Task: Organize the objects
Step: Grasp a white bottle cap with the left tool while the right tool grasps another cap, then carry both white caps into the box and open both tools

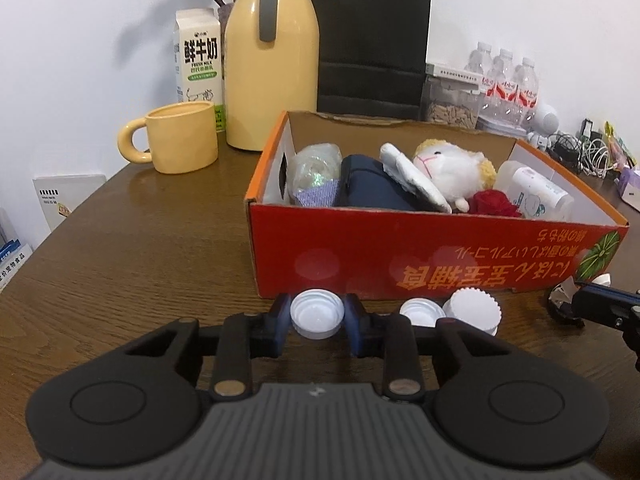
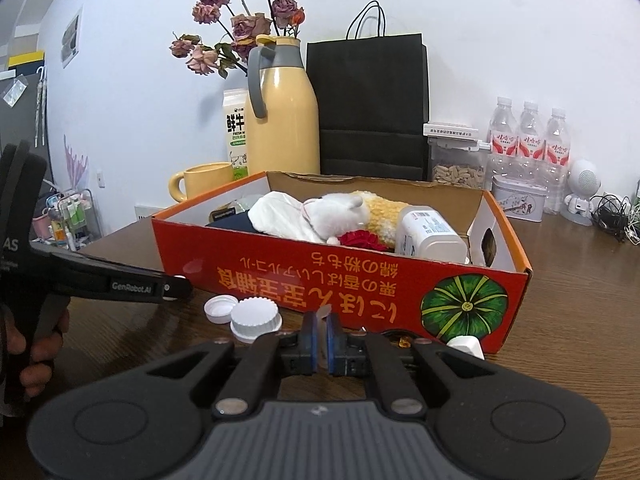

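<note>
An open red cardboard box [image 1: 400, 248] sits on the brown table, holding a plush sheep [image 1: 452, 168], a red rose, a white bottle and a dark pouch. My left gripper [image 1: 317, 314] is shut on a white bottle cap [image 1: 317, 312] in front of the box. Two more white caps [image 1: 424, 314] [image 1: 476, 308] lie just right of it. In the right wrist view the box [image 2: 320, 276] is ahead, the two caps [image 2: 220, 307] [image 2: 254, 318] lie to the left, and my right gripper [image 2: 320, 340] is shut on a small translucent thing [image 2: 323, 314].
Behind the box stand a yellow mug [image 1: 180, 140], a milk carton [image 1: 198, 64], a yellow thermos [image 1: 272, 60], a black paper bag [image 1: 372, 36], a nut jar and water bottles [image 1: 504, 80]. A small white object [image 2: 466, 346] lies at the box's front right corner.
</note>
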